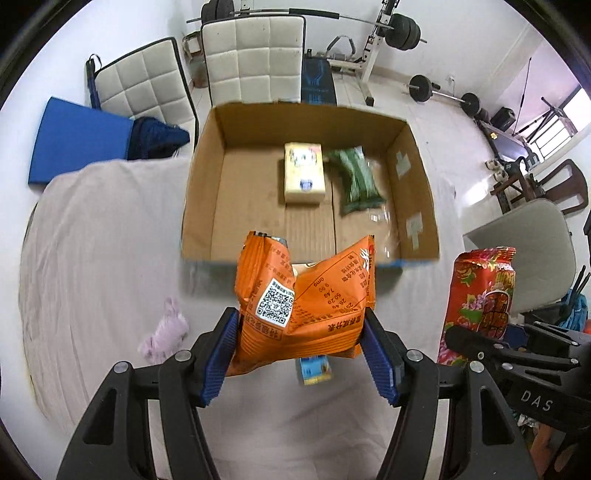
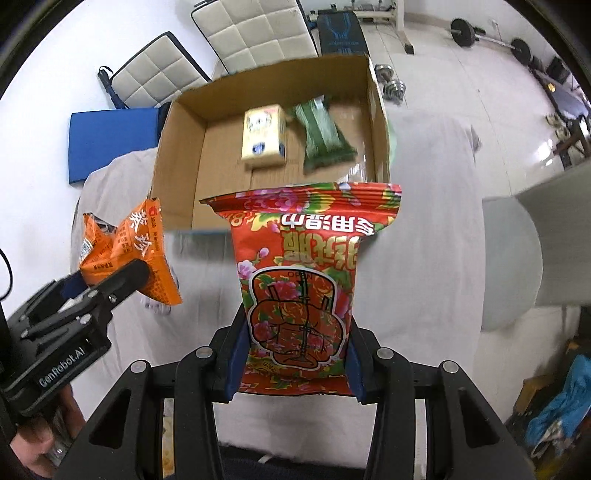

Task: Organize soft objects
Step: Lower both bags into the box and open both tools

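Observation:
My left gripper (image 1: pixel 301 343) is shut on an orange snack packet (image 1: pixel 306 295), held above the cloth-covered table just before the near wall of an open cardboard box (image 1: pixel 207 177). My right gripper (image 2: pixel 295 354) is shut on a red flowered packet (image 2: pixel 299 280), held upright near the box's front edge (image 2: pixel 173 206); this packet also shows in the left wrist view (image 1: pixel 480 295). Inside the box lie a pale yellow tissue pack (image 1: pixel 303 173) and a green packet (image 1: pixel 356 181). The orange packet also shows in the right wrist view (image 2: pixel 125 247).
A small pink soft toy (image 1: pixel 166 328) and a small blue carton (image 1: pixel 314 369) lie on the table cloth. White padded chairs (image 1: pixel 255 55) and a blue mat (image 1: pixel 74 136) stand behind the box. Gym weights (image 1: pixel 402 31) sit at the back; a grey chair (image 1: pixel 524 243) at right.

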`<state>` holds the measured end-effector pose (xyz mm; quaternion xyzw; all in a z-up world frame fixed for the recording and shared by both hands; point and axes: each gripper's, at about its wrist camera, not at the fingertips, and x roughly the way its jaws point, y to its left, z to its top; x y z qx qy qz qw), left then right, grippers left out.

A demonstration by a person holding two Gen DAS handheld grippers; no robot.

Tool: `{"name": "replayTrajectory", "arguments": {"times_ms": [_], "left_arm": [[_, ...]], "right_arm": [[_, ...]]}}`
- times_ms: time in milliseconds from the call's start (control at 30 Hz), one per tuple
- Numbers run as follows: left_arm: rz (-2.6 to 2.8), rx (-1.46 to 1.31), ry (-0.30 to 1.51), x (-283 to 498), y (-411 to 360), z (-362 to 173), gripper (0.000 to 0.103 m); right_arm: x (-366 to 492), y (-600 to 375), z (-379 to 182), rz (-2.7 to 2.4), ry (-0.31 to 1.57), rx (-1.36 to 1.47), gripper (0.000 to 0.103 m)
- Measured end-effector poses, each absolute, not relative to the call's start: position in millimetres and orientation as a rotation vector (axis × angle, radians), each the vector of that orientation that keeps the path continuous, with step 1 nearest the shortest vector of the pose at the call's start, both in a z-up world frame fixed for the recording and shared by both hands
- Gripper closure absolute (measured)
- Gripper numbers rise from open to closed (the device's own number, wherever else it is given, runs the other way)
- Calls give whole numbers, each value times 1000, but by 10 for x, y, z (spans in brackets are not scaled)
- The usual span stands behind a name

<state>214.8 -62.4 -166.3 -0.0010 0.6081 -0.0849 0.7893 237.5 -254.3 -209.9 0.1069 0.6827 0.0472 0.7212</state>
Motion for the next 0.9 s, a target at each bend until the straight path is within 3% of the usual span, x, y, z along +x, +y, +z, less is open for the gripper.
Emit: {"name": "replayTrajectory", "arguments": {"times_ms": [367, 600, 900], "left_arm": [[-160, 75, 1359, 3308, -574, -1948, 41], [-111, 110, 1432, 3852, -576, -2407, 41], [-61, 123, 1517, 4331, -486, -2894, 41]], "right_arm": [[3338, -2510, -2648, 51, 1595, 177, 56], [3627, -2503, -3308, -13, 1704, 186, 56], [3736, -2490, -3743, -59, 1768, 177, 56]]}}
